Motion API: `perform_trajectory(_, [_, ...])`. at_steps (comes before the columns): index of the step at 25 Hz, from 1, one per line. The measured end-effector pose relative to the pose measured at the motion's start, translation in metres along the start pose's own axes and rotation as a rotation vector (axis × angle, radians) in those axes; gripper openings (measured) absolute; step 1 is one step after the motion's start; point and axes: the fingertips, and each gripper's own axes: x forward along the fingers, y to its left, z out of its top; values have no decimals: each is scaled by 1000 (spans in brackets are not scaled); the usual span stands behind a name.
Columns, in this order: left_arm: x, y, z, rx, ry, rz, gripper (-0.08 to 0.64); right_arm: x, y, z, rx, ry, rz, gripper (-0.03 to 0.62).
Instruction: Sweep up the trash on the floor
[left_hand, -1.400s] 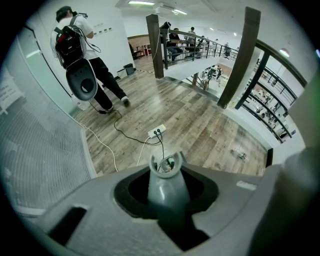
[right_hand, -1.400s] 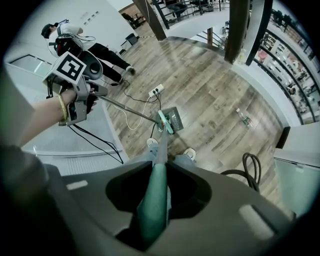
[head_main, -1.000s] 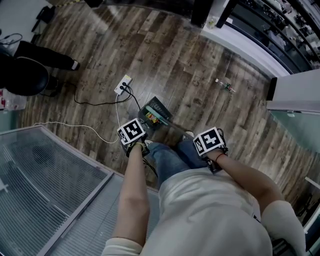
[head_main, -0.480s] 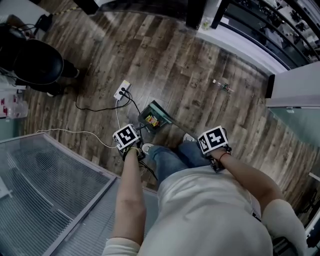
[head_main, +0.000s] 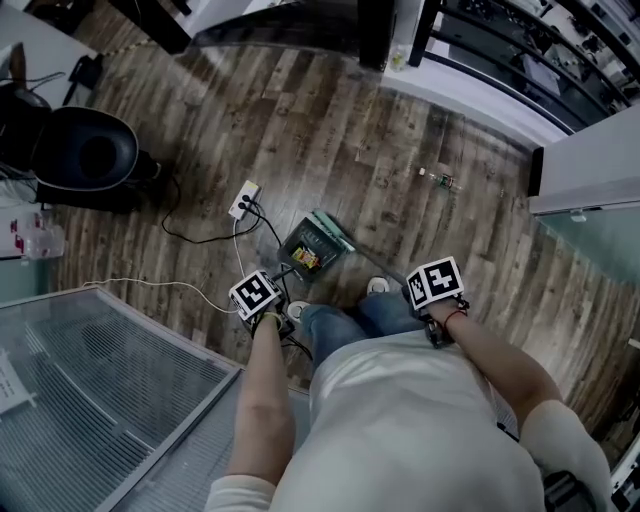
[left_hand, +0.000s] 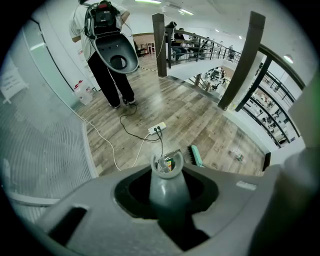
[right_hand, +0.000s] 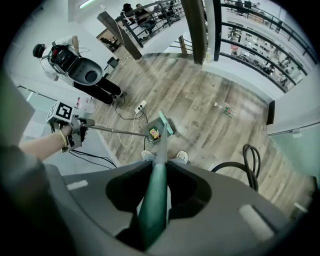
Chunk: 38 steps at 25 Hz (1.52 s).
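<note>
Green broom (right_hand: 161, 145) in right tool (right_hand: 155, 197); dustpan (head_main: 308, 248) in left tool (left_hand: 168, 200).

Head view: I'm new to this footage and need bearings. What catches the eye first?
The dustpan lies mid-floor with colourful trash inside, the teal broom head along its right side. The left gripper clamps the dustpan handle, the right gripper the broom handle. One stray piece of trash lies apart, farther right.

The broom handle (right_hand: 156, 190) is green, the dustpan (head_main: 297, 240) dark grey, its trash (head_main: 305, 259) perhaps yellow.
</note>
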Motion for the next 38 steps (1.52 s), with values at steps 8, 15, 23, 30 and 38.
perform_trajectory(8, [-14,-45,-6,37,-14,-43,92,-18,-37,4,114,-82,21,97])
perform_trajectory(15, [-24,-96,3,76,-39,-88,92,-39,-73,9,204,-149,48,97])
perform_trajectory(23, [-36,-165,31,161,-51,-136,92,-64,-114,0,322,-215,39,97])
perform_trajectory(30, [-36,-222,75,332,-120,-126,92,-72,-141,-12,464,-271,33,97])
perform_trajectory(38, [-20,-287,111,413,-112,-183,92,-84,-164,-15,640,-347,19,97])
